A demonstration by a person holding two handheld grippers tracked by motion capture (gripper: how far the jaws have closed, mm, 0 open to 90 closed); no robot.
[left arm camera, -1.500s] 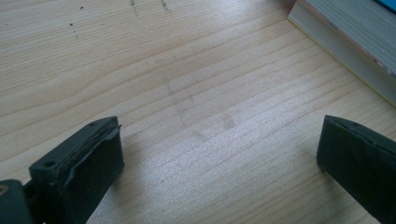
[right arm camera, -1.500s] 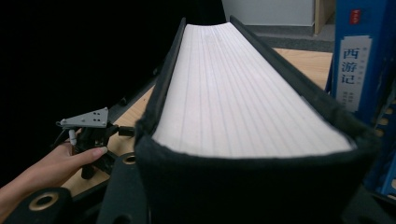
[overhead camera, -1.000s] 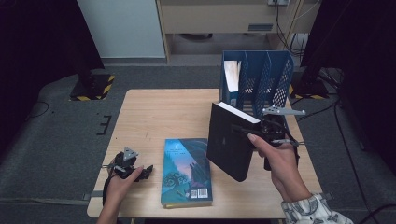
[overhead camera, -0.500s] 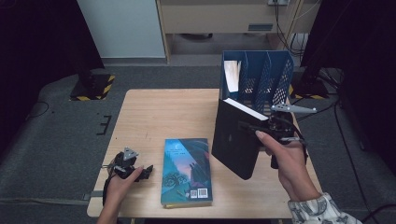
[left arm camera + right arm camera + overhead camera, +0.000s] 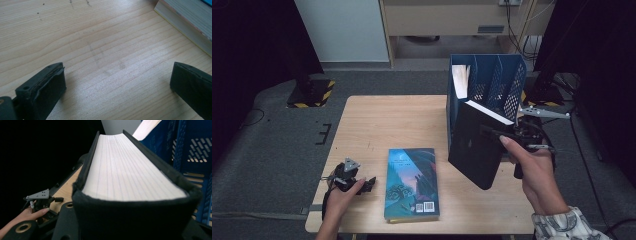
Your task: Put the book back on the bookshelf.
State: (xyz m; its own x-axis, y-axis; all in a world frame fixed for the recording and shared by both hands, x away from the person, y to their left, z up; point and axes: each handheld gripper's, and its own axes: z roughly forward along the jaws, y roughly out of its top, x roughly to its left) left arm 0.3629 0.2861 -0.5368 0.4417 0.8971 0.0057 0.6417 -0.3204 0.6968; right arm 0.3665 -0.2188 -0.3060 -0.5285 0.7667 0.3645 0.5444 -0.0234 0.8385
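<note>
At six o'clock a teal-covered paperback (image 5: 412, 182) lies flat on the surface (image 5: 377, 122), a barcode at its near edge. At eight o'clock, the left gripper (image 5: 357, 184) rests, jaws wide. At three o'clock, the right gripper (image 5: 499, 134) clamps one thick black hardback (image 5: 474, 145), tilted against the blue file rack (image 5: 487, 80).

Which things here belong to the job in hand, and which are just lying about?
In the job:
- black book, clamped in the right tongs
- blue file rack behind it

Lying about:
- teal book, flat on the table
- left tongs, open and idle
</note>
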